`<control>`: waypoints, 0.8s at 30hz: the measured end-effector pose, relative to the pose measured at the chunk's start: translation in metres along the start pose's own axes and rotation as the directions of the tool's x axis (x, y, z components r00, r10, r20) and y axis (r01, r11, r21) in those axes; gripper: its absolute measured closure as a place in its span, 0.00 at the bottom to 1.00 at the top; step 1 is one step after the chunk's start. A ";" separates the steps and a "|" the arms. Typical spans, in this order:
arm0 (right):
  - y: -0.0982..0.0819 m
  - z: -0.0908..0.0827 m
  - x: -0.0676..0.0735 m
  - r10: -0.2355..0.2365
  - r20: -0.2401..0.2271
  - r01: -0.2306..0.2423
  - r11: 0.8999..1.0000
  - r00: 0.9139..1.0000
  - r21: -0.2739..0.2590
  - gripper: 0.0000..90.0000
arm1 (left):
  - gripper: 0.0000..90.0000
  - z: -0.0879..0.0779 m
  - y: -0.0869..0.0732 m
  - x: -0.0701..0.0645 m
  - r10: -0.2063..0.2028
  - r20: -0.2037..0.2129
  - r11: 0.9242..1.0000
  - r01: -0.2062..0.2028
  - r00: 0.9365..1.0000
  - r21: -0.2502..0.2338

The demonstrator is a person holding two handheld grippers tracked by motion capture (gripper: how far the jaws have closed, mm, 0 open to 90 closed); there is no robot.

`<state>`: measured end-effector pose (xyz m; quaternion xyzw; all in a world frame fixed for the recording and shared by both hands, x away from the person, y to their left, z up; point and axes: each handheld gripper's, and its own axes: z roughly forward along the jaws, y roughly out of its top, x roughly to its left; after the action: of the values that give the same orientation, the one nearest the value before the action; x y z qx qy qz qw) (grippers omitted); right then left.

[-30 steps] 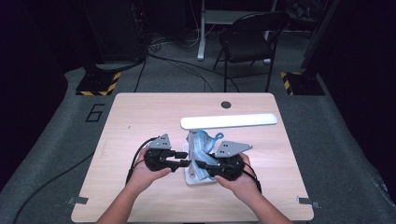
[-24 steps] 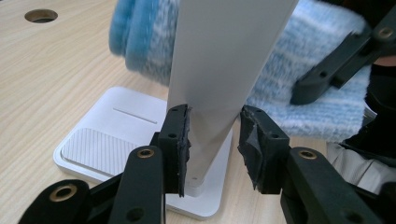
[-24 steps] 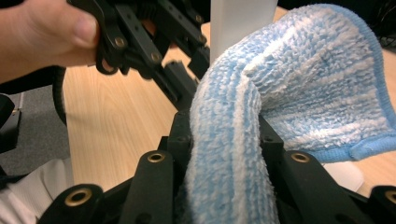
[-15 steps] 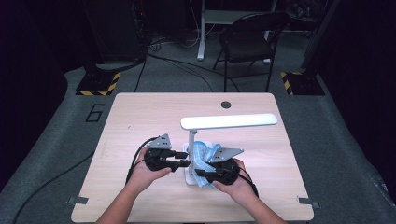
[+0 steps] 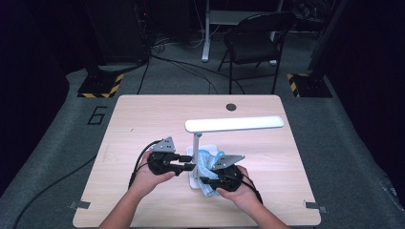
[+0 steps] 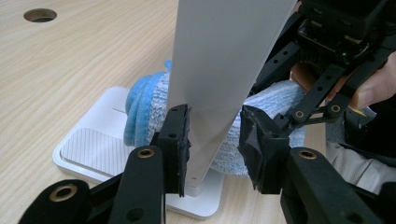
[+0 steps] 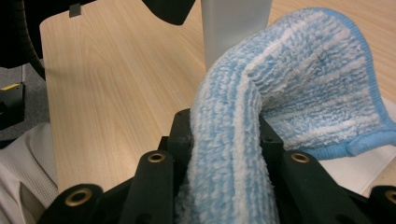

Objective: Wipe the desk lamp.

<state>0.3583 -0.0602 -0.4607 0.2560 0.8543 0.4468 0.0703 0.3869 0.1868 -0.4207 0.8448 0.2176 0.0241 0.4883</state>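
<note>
**Wiping the desk lamp: soft cloth in one pair of tongs, rigid post between the other**

We find the blue cloth (image 7: 243, 140) pinched fast in the right tongs (image 5: 208, 182), bunched and draped against the lamp post (image 6: 219, 70) just above the lamp base (image 6: 88, 144), near the front middle of the surface (image 5: 143, 114). We judge the cloth light, limp and compressible: we grip it on a folded bundle, never on a single edge, or it slips free. The left tongs (image 6: 215, 140) straddle the post low down, one pad touching it, the other standing slightly clear. We judge the lamp stiff, smooth and top-heavy; we steady it low on the post.
</note>
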 end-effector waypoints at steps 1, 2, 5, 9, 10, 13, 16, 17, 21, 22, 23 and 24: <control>0.001 -0.001 0.000 0.004 -0.003 -0.004 1.000 1.000 0.000 0.75 | 0.70 0.000 0.000 0.000 0.000 0.000 1.000 0.000 1.000 0.000; 0.001 -0.001 0.000 0.002 -0.001 -0.002 1.000 1.000 -0.003 0.75 | 0.70 0.000 0.000 0.000 -0.002 0.000 1.000 0.002 1.000 -0.001; 0.003 -0.002 0.001 0.001 -0.010 -0.001 1.000 1.000 0.003 0.75 | 0.70 0.000 0.000 0.000 -0.003 0.001 1.000 0.003 1.000 -0.002; 0.003 -0.001 0.001 0.000 0.003 0.000 1.000 1.000 -0.004 0.75 | 0.70 0.000 0.000 0.001 -0.002 0.006 1.000 0.002 1.000 0.000; 0.002 -0.001 0.001 -0.001 -0.006 0.001 1.000 1.000 0.001 0.75 | 0.70 -0.001 0.000 0.001 0.003 0.007 1.000 -0.003 1.000 0.002; -0.001 0.002 0.001 -0.003 0.000 0.003 1.000 1.000 0.002 0.75 | 0.70 0.000 0.000 0.001 0.002 -0.001 1.000 -0.002 1.000 -0.002; -0.001 0.002 0.003 -0.004 0.010 0.004 1.000 1.000 0.005 0.75 | 0.70 0.000 0.000 0.001 0.003 -0.002 1.000 -0.003 1.000 -0.001; 0.000 0.001 0.003 -0.006 0.007 0.006 1.000 1.000 0.007 0.75 | 0.70 0.000 0.000 0.001 0.002 -0.001 1.000 -0.002 1.000 -0.001; 0.005 -0.004 0.004 -0.015 0.003 0.015 1.000 1.000 -0.008 0.75 | 0.70 0.000 0.000 0.001 -0.004 0.003 1.000 0.004 1.000 -0.003; 0.007 -0.007 0.005 -0.015 -0.005 0.015 1.000 1.000 -0.004 0.75 | 0.70 0.000 0.000 0.001 -0.004 0.010 1.000 0.004 1.000 0.002; 0.010 -0.009 0.005 -0.025 -0.004 0.025 1.000 1.000 -0.016 0.75 | 0.70 0.000 0.000 0.001 -0.003 0.010 1.000 0.003 1.000 0.002; 0.012 -0.012 0.006 -0.026 -0.010 0.026 1.000 1.000 -0.014 0.75 | 0.70 0.000 0.000 0.001 -0.007 0.010 1.000 0.007 1.000 0.001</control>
<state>0.3537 -0.0606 -0.4431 0.2419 0.8549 0.4530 0.0734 0.3876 0.1877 -0.4210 0.8444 0.2181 0.0179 0.4890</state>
